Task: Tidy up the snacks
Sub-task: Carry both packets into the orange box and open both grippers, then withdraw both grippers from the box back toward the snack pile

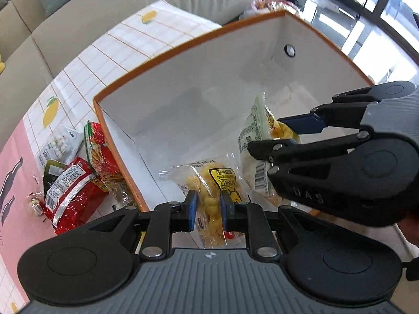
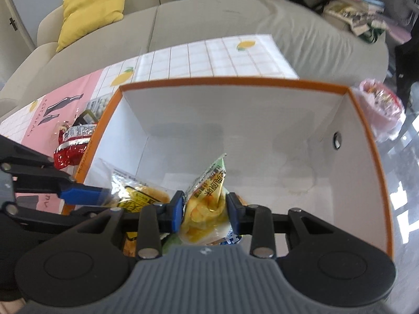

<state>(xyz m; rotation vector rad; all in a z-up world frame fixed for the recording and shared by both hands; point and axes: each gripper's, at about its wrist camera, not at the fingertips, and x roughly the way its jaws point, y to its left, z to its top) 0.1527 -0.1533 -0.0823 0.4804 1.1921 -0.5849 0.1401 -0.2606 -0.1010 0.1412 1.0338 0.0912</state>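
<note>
Both grippers reach down into the orange-rimmed white box (image 1: 183, 110) filling mid-frame, beyond it a beige sofa (image 2: 235, 18). Left gripper (image 1: 208, 206) clamps a clear packet of yellow snacks (image 1: 209, 191) (yellow label), right gripper (image 2: 204, 209) pinches a green-edged snack packet (image 2: 207, 198). Red packets (image 1: 76, 193) lie lower left outside the box.

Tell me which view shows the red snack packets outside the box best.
The left wrist view: the red snack packets lie unobstructed beside the orange-rimmed box. The right wrist view shows only one red packet, partly hidden by that rim.
</note>
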